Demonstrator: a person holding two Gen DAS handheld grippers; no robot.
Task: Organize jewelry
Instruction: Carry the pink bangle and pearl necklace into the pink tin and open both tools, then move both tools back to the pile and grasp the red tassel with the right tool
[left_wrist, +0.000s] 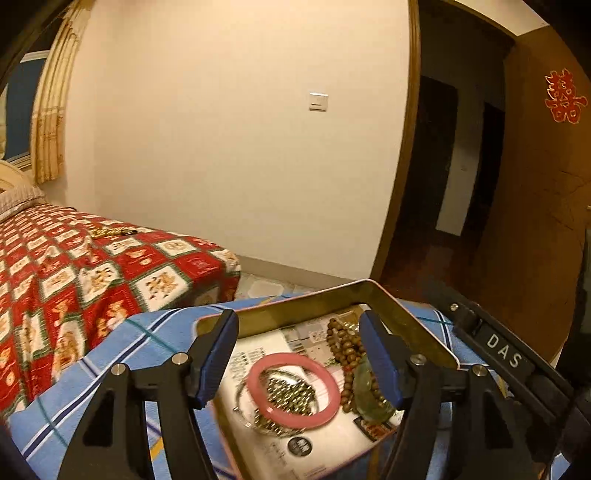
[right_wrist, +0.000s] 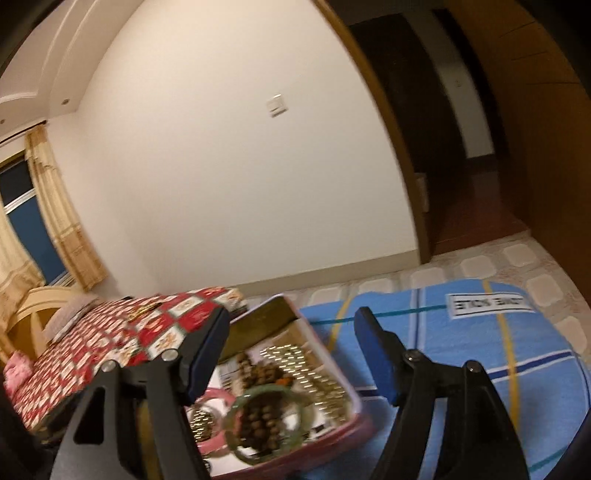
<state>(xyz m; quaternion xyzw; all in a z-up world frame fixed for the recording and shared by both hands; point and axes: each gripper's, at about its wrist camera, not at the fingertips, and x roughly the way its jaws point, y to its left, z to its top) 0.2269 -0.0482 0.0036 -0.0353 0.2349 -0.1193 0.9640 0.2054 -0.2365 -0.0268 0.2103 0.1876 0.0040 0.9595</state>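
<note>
A shallow tin tray (left_wrist: 373, 291) lined with printed paper rests on a blue striped cloth. In it lie a pink bangle (left_wrist: 291, 391), gold bead chain (left_wrist: 291, 395), a brown wooden bead string (left_wrist: 345, 343) and a green jade bangle (left_wrist: 365, 391). My left gripper (left_wrist: 299, 354) is open and empty just above the tray. My right gripper (right_wrist: 291, 358) is open and empty over the same tray (right_wrist: 273, 306), with the green bangle (right_wrist: 269, 421), brown beads (right_wrist: 258, 373) and gold chain (right_wrist: 325, 387) below it. A gold piece (left_wrist: 110, 232) lies on the bed.
A bed with a red patterned quilt (left_wrist: 74, 295) stands to the left. The blue striped cloth (right_wrist: 461, 350) spreads right of the tray. A tiled floor (right_wrist: 443, 269), white wall and open wooden doorway (left_wrist: 454, 166) lie beyond. The other gripper's black body (left_wrist: 506, 354) sits at the tray's right.
</note>
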